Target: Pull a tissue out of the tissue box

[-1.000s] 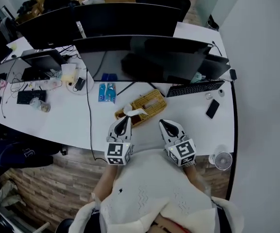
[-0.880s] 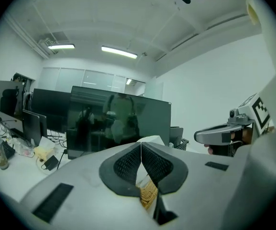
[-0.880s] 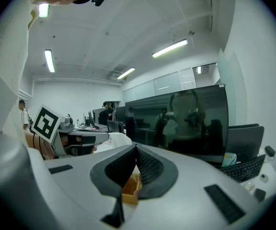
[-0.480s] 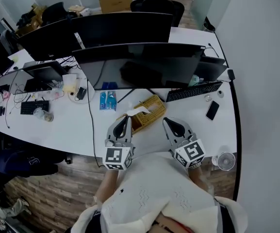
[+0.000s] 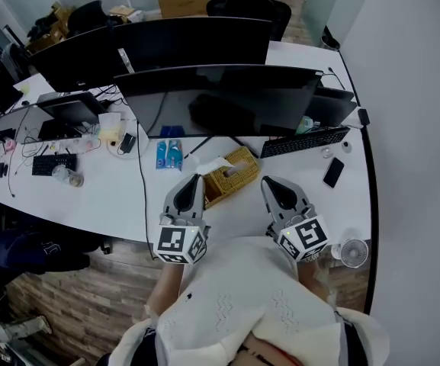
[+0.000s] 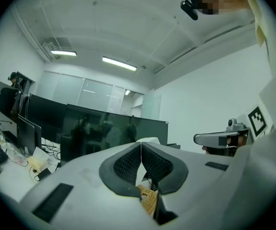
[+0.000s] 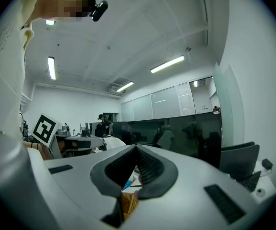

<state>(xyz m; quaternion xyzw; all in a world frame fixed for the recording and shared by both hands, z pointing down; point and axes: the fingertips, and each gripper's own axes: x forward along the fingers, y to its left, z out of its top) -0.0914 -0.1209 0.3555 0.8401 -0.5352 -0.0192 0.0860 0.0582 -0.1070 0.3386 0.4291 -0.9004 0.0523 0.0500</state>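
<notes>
A woven yellow tissue box (image 5: 236, 174) lies on the white desk (image 5: 97, 197) in front of the monitors, with a white tissue (image 5: 213, 164) sticking up from its left end. My left gripper (image 5: 194, 178) hangs just left of the box, jaws shut and nothing seen held. My right gripper (image 5: 268, 181) hangs just right of it, jaws also shut and empty. In the left gripper view the shut left gripper (image 6: 141, 145) hides most of the box (image 6: 149, 199); the tissue (image 6: 149, 140) peeks over the tips. In the right gripper view the right gripper (image 7: 136, 147) covers the box (image 7: 128, 200).
Two large dark monitors (image 5: 227, 97) stand right behind the box. A keyboard (image 5: 306, 139) and a phone (image 5: 333, 171) lie to the right, a small fan (image 5: 352, 253) at the desk's near right edge. Blue packets (image 5: 168, 153) and cables lie to the left.
Both grippers have risen, still shut, and look larger in the head view. The box with its tissue stays where it was on the desk.
</notes>
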